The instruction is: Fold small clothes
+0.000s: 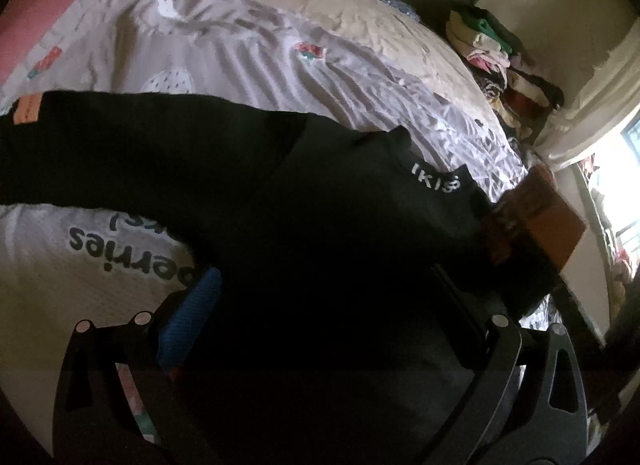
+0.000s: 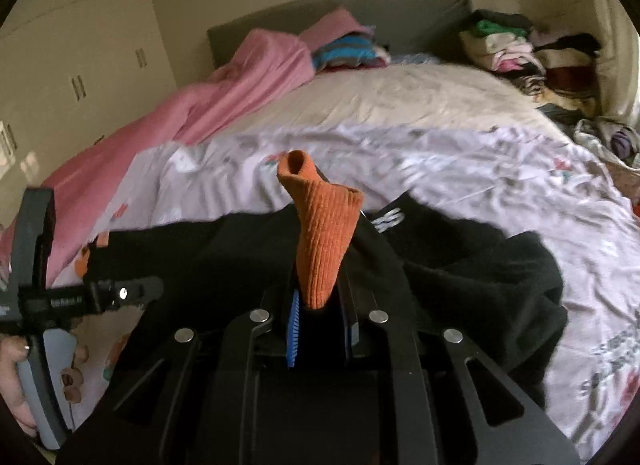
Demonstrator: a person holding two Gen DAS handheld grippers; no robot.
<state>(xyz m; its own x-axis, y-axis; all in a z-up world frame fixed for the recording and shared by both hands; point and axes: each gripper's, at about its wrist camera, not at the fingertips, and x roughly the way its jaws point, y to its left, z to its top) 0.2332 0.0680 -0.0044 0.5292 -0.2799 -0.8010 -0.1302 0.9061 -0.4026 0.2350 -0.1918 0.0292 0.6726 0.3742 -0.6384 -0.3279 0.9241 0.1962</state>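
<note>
Black garment (image 2: pixel 224 249) with orange cuffs held up over the bed by both grippers.

The garment hangs across the lower half of both views, above a printed sheet (image 2: pixel 460 169). The right gripper (image 2: pixel 320 325) is clamped on an orange ribbed cuff (image 2: pixel 324 233), which stands up from between its blue pads toward 12 o'clock. The left gripper (image 1: pixel 320 325) has black cloth filling the space between its fingers; whether its jaws are pressed together cannot be told. A white logo (image 1: pixel 436 177) shows on the cloth at 2 o'clock. Outward: a pink blanket (image 2: pixel 224 85) at 10 o'clock, stacked clothes (image 2: pixel 508 49) at 1 o'clock, cupboards (image 2: pixel 80 45) beyond.
</note>
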